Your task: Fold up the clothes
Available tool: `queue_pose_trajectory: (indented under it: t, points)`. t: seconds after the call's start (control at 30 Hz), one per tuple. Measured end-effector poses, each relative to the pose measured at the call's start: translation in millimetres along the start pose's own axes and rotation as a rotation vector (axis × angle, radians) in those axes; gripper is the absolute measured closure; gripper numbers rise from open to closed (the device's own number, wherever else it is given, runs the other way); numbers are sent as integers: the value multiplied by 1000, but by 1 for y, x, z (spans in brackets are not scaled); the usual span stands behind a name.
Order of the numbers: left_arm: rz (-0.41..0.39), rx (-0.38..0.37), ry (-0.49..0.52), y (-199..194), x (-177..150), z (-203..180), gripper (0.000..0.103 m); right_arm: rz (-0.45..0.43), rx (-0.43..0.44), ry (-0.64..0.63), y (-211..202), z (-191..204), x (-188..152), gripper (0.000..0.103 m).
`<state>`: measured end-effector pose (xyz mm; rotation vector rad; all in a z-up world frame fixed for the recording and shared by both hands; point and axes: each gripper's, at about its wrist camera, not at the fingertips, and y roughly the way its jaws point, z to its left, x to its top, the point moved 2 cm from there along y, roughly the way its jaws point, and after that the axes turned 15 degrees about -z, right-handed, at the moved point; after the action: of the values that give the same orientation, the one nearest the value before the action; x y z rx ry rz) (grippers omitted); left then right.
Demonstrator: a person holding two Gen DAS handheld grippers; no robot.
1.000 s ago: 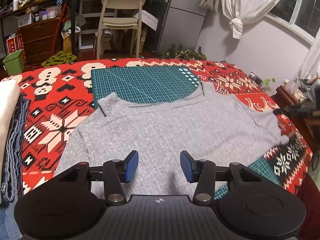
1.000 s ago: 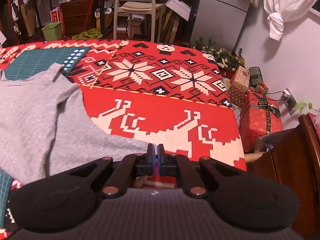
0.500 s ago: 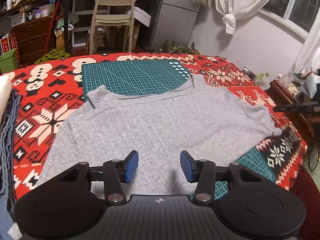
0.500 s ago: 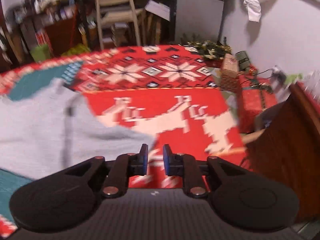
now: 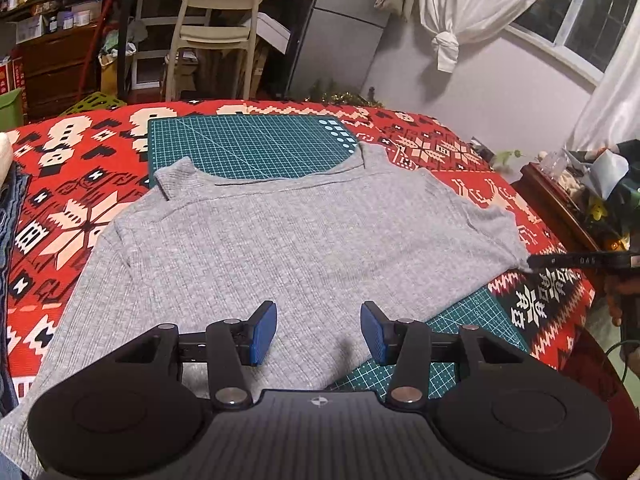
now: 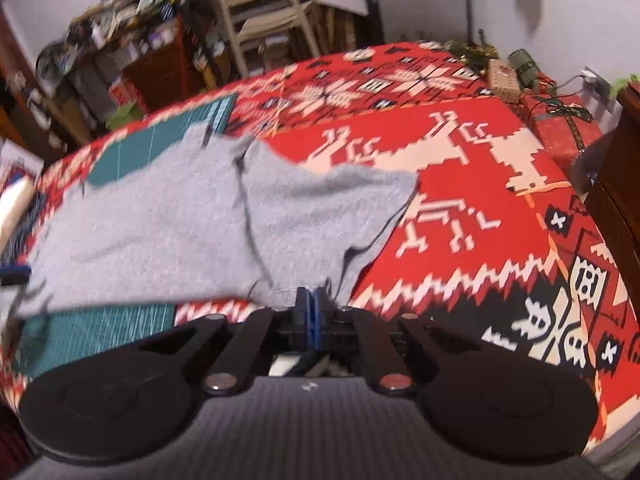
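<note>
Two tools: left tool [image 5: 318, 330] wide apart above grey sweater [image 5: 280, 240], right tool [image 6: 311, 308] pinching its sleeve edge.

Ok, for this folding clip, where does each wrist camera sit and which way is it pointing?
Left wrist: behind the open left gripper, above the near hem of the grey sweater, looking across the bed towards the chair; the right gripper shows at the far right.
Right wrist: behind the right gripper, shut on the sweater's edge, looking over the red blanket.
Shared: sweater, blanket, green cutting mat, chair.
</note>
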<state>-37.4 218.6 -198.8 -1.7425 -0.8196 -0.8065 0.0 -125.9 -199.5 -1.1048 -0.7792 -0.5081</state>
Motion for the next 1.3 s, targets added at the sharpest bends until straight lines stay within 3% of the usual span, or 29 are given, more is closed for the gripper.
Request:
queue_pose_trajectory:
  t: [0.23,0.47,0.6,0.83,0.93,1.0,1.1,1.3]
  points:
    - [4,0,-23,0,-4,3,57,7,-37,69,-18,-2,-20,101]
    - [-10,-9,-24,-1,-1,1,57,-56,-65,121,-25,-16,2,97]
    - [-10,-6,-27,-2,-1,1,57,-88,-85,175,-12,-25,17,91]
    - [-10,-2,-33,-2,-1,2,57,-39,-123,186,24,-22,16,87]
    - [-10,0,-38,-3,-2,3,57,-45,-124,140,24,-14,16,103]
    - [-9,6,-48,-2,-2,5,57,-50,-163,93,22,-12,15,103]
    - [-7,9,-51,-1,-1,6,57,-55,-205,118,15,-23,14,103]
    - [-5,-1,-49,2,-1,4,57,-31,-210,129,16,-29,11,102]
